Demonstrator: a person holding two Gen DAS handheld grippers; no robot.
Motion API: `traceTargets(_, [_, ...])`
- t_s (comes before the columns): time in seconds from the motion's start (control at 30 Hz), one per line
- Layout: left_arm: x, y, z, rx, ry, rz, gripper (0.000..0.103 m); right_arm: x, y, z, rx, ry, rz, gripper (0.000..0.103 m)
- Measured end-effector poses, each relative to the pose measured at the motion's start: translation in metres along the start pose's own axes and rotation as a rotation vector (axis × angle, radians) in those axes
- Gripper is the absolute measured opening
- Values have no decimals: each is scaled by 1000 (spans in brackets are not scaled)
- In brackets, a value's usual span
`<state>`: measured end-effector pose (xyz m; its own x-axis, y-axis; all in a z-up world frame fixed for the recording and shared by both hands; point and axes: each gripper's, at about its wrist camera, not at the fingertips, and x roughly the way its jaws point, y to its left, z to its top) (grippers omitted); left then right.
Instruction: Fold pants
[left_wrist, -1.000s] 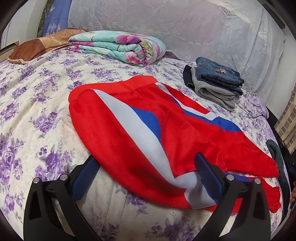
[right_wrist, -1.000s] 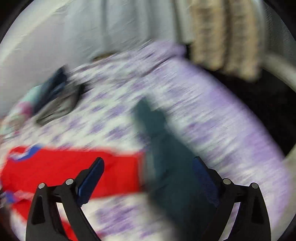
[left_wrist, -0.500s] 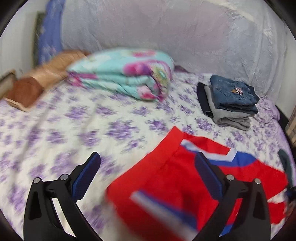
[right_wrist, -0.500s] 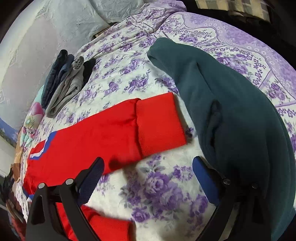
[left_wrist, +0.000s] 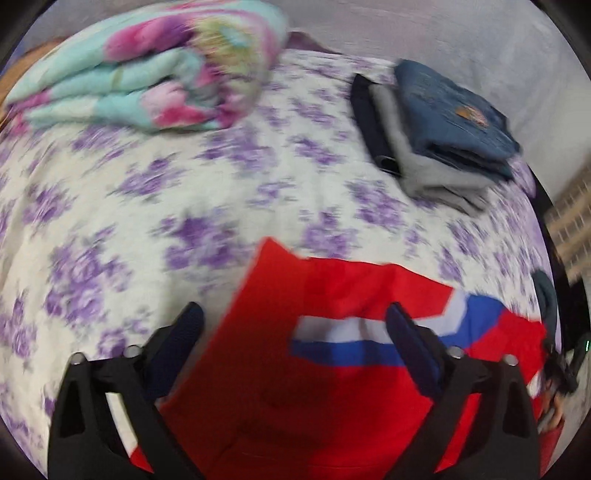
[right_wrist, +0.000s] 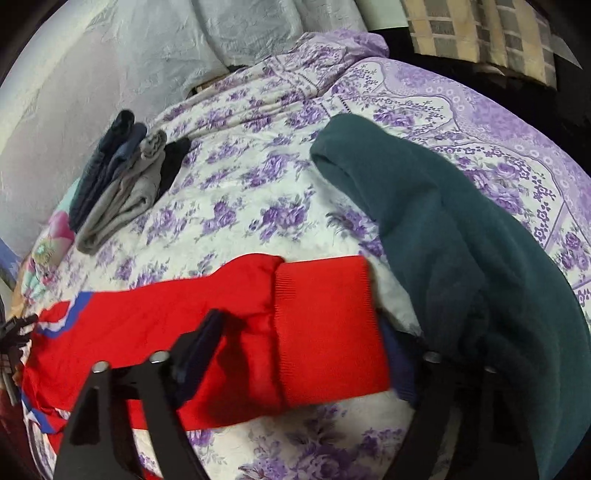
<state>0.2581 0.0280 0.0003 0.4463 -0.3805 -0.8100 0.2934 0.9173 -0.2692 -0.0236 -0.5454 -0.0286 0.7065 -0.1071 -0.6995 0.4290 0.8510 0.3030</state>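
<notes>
The bed, covered with a white sheet printed with purple flowers (left_wrist: 177, 206), carries everything in front of me. On it the red fleece pants with white and blue stripes (left_wrist: 317, 376) lie spread toward the near edge of the bed, the waist end under my left side and one leg running out to its ribbed red cuff (right_wrist: 325, 332) under my right side.

A dark teal fleece garment (right_wrist: 461, 258) lies heaped near the right edge of the bed, just beside that cuff. A folded floral quilt in mint and pink (left_wrist: 147, 70) sits at the far left of the bed, and a stack of folded clothes, blue denim over grey and black (left_wrist: 443, 125), sits at the far right, well apart from the pants.

My left gripper (left_wrist: 291, 350) hangs over the waist end of the pants with its jaws wide apart; the red cloth shows in the gap between them and nothing is pinched. This view is blurred, so I cannot tell whether the fingertips touch the cloth.

My right gripper (right_wrist: 306, 354) has its jaws spread just as wide, straddling the cuff end of the leg. The left finger (right_wrist: 199, 343) lies against the red cloth and the right one is partly hidden behind the cuff's edge; they grip nothing.
</notes>
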Motion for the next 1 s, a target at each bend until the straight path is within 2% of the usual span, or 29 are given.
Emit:
traceTargets(0.03, [0, -6, -1, 45, -12, 34, 72, 0, -2, 1, 7, -3, 9, 65])
traceTargets(0.1, [-1, -19, -6, 132, -42, 105, 61, 0, -3, 3, 12, -9, 24, 63])
traceTargets(0.13, [-1, -20, -7, 142, -45, 109, 55, -1, -1, 3, 4, -14, 26, 60])
traceTargets(0.2, [-4, -17, -6, 121, -59, 104, 46, -5, 5, 1, -21, -28, 33, 57])
traceTargets(0.23, [-9, -13, -6, 104, -74, 91, 32, -8, 9, 0, -39, -40, 25, 56])
traceTargets(0.3, [-20, -4, -6, 67, -112, 81, 16, -12, 13, -2, -57, -53, 27, 56])
traceTargets(0.37, [-28, 5, -7, 26, -147, 56, 10, -13, 15, -1, -63, -51, 31, 54])
traceTargets(0.43, [-34, 13, -7, -16, -185, 73, 0, -11, 16, 3, -63, -45, 35, 48])
traceTargets(0.5, [-46, 24, -5, -71, -249, 106, 0, -10, 19, 15, -55, -50, 53, 42])
traceTargets(0.63, [-82, 54, -1, -202, -367, 92, 0, -7, 45, 44, -89, -73, 84, 37])
traceTargets(0.67, [-87, 59, 0, -218, -371, 81, 0, -5, 54, 51, -110, -69, 88, 37])
traceTargets(0.77, [-82, 67, -3, -224, -271, -18, 1, -4, 63, 52, -137, -54, 71, 37])
traceTargets(0.8, [-76, 62, -5, -186, -235, -18, 12, -8, 61, 46, -144, -58, 57, 37])
traceTargets(0.83, [-70, 56, -6, -135, -203, -2, 37, -13, 57, 41, -147, -63, 43, 37])
traceTargets(0.87, [-65, 51, -7, -99, -184, 24, 53, -18, 51, 34, -149, -65, 27, 37])
traceTargets(0.9, [-57, 44, -7, -56, -164, 66, 75, -20, 44, 30, -145, -61, 15, 37])
traceTargets(0.93, [-51, 41, -6, -33, -154, 85, 77, -22, 37, 26, -134, -53, 5, 37])
traceTargets(1.0, [-37, 36, 0, -2, -116, 68, 77, -19, 19, 19, -93, -22, 0, 37])
